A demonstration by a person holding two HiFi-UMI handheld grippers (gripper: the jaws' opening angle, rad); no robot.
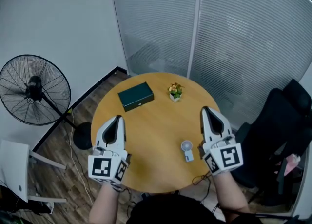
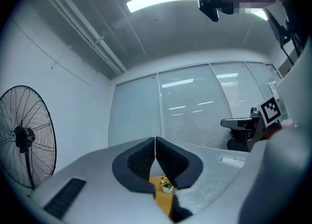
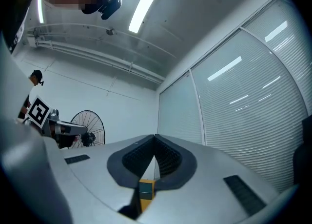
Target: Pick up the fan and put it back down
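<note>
A small white hand fan (image 1: 186, 150) lies flat on the round wooden table (image 1: 151, 135), near its front edge. My right gripper (image 1: 206, 109) hovers just right of it, jaws shut and empty; in the right gripper view its pads (image 3: 155, 140) meet with nothing between them. My left gripper (image 1: 117, 118) is held over the table's left side, well apart from the fan, also shut and empty, its pads (image 2: 155, 142) closed together. Both grippers point away from me, about level.
A dark green box (image 1: 136, 96) and a small potted flower (image 1: 175, 91) sit at the table's far side. A large black floor fan (image 1: 33, 90) stands at the left by the wall. A black office chair (image 1: 280, 120) is at the right, glass partitions behind.
</note>
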